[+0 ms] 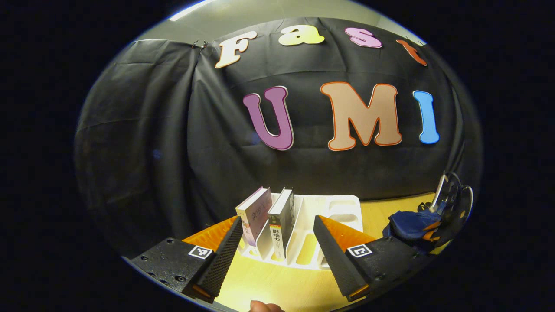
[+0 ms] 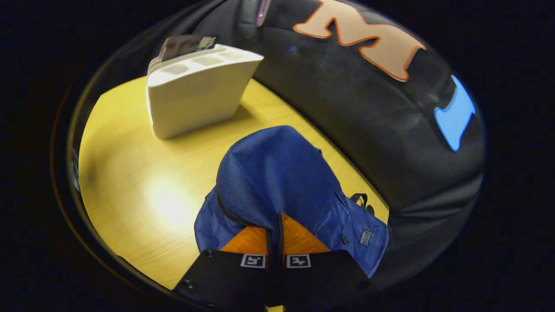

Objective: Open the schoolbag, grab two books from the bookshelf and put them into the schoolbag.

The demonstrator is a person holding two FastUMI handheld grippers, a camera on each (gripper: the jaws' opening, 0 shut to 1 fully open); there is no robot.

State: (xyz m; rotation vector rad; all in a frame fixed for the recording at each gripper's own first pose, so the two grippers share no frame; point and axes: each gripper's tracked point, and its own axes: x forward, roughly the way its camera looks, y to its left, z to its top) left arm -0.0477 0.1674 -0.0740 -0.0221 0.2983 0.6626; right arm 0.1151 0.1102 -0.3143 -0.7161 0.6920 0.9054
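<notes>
**Left hand-held gripper wide before the books, right one closed at the schoolbag**

In the left gripper view, the left hand-held gripper (image 1: 277, 255) stands wide, its two fingers well apart with nothing between them, above the yellow desk (image 1: 277, 286). A fingertip of the person's hand (image 1: 264, 307) shows at the very bottom edge. Just beyond the fingers, framed between them, sits the white bookshelf (image 1: 329, 212) with its row of upright dividers. Two books stand in its slots nearest the left finger: a pale book (image 1: 253, 212) leaning outward to the left, and a dark-spined book (image 1: 282, 223) just beside it, nearer the middle of the gap. The slots toward the right finger hold nothing. Farther off to the right, past the right finger, the blue schoolbag (image 1: 412, 225) lies on the desk, with the other gripper and its round fittings (image 1: 453, 201) at it.

In the right gripper view, the right hand-held gripper (image 2: 275, 232) has its fingers drawn together to a thin slit, their tips at the bag's fabric by the zip (image 2: 227, 212); whether they pinch the fabric or the zip pull cannot be told. The schoolbag (image 2: 277, 173) bulges just ahead of the tips. Beyond it, up and to the left, stands the bookshelf (image 2: 195, 91), apart from the bag, with book tops (image 2: 186, 43) showing over its far edge.
</notes>
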